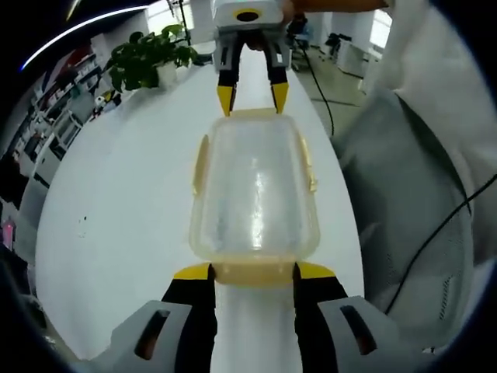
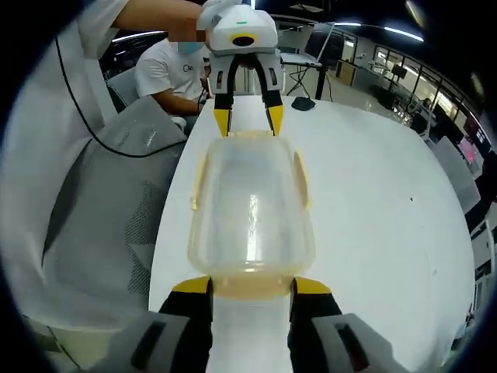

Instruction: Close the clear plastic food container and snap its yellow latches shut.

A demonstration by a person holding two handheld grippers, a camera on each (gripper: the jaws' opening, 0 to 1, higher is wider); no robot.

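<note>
You worked over a long white table (image 1: 116, 233) with a smooth matt top and a rounded edge, its bare surface also spreading wide in the right gripper view (image 2: 388, 210). Beside it sat a grey mesh-backed office chair (image 2: 116, 194), crossed by a thin black cable (image 1: 435, 233) that ran over its fabric. Behind the table's far end in the left gripper view stood a leafy green potted plant in a white pot (image 1: 151, 58), well apart from your work. In the right gripper view a seated person in a white shirt (image 2: 167, 70) was behind the far gripper, and a small dark rounded object (image 2: 303, 102) lay on the table near that end; what it was could not be told.

The clear plastic food container (image 1: 255, 194) lay lengthwise on the table between your two grippers, a rounded rectangle with a cloudy, glossy lid on top and pale yellow latches along its sides (image 1: 200, 165). Nothing stood between either gripper and the container (image 2: 250, 214).

Your left gripper (image 1: 254, 271), black with yellow tips, had its jaws set about as wide as the yellow end latch (image 1: 253, 272), one tip at each side of it. Your right gripper (image 2: 250, 285) stood likewise at the opposite end latch (image 2: 250, 286), jaws parted to the latch's width.
</note>
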